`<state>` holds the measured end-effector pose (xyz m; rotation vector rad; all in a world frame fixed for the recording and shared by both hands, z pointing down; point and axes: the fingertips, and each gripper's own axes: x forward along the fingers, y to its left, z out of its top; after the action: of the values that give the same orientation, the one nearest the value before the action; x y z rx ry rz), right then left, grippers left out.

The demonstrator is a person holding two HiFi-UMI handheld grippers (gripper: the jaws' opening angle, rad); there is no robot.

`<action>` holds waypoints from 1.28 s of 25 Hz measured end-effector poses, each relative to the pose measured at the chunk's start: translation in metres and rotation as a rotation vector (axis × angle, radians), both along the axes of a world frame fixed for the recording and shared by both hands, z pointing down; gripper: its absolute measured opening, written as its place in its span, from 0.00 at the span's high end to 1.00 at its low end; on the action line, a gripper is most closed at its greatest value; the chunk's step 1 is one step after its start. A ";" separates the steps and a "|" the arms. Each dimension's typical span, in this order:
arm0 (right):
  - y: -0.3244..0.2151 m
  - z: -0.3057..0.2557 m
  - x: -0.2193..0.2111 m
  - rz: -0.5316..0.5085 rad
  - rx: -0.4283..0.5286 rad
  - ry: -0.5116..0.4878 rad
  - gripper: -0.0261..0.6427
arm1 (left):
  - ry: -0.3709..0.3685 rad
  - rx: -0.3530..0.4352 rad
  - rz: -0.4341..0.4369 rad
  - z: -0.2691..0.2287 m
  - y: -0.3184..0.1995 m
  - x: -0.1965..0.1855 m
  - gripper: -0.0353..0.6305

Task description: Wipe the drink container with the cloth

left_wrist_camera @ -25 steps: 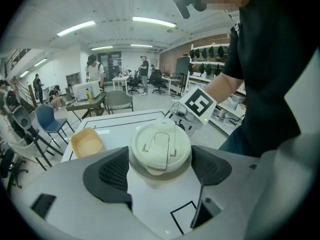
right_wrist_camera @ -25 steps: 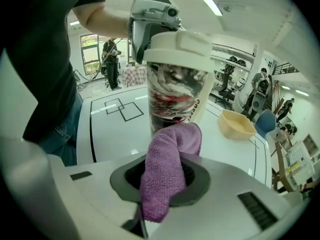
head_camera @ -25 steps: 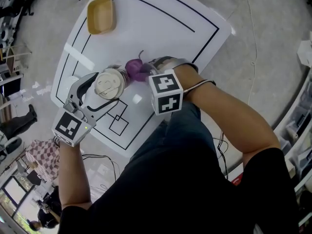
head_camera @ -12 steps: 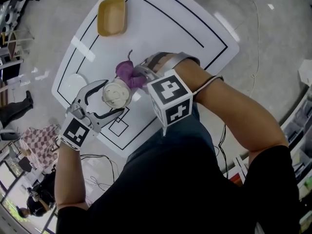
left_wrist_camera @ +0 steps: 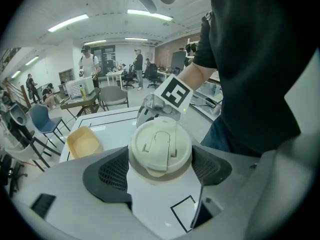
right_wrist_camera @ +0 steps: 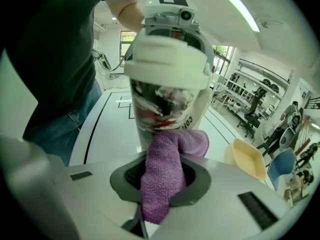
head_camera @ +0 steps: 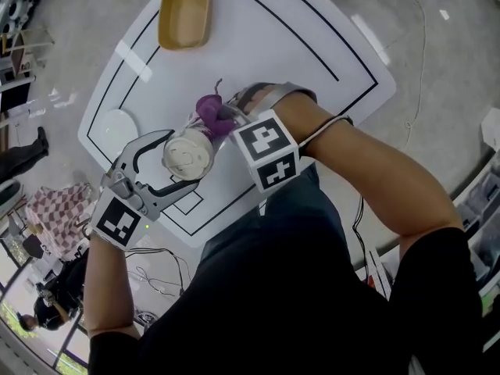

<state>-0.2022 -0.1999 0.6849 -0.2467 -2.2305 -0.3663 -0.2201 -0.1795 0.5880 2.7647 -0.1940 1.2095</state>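
White bench [head_camera: 297, 37] w/ black border lines fills the head view. Drink container [head_camera: 187, 153], cream lid on top and printed sides, is near the bench's front edge, just beyond the small square outlines [head_camera: 187, 201]; can't tell if its base touches the surface. Left claw [left_wrist_camera: 159, 160] is closed on it just under the lid, one pad each side. Purple cloth [right_wrist_camera: 165, 169] is pinched tight in the right claw [right_wrist_camera: 161, 180]; its folded end presses on the container's lower side, opposite the left claw. Both claws crowd the front edge, close to the person's jeans [head_camera: 273, 217]. Behind the container is wide bare surface. Yellow tray [head_camera: 183, 16] sits well apart, at the far left corner by the border line.
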 end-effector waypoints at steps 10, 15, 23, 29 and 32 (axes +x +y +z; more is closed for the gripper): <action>0.007 0.054 -0.001 -0.051 0.006 0.095 0.84 | -0.007 -0.005 -0.009 0.007 0.001 -0.003 0.33; 0.007 0.053 -0.001 -0.044 0.000 0.095 0.84 | -0.005 -0.005 -0.022 0.006 0.001 -0.002 0.33; 0.004 0.041 0.003 0.024 -0.013 0.087 0.84 | -0.035 -0.025 -0.038 0.004 0.002 -0.003 0.33; 0.008 0.034 0.013 0.047 -0.005 0.091 0.84 | -0.011 -0.038 -0.054 0.002 0.005 -0.006 0.33; 0.012 0.030 0.015 0.062 -0.006 0.098 0.84 | -0.005 -0.032 -0.068 0.004 0.005 -0.012 0.33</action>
<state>-0.1874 -0.1878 0.7147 -0.1941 -2.1378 -0.3081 -0.2318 -0.1745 0.5918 2.7052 -0.2643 1.1932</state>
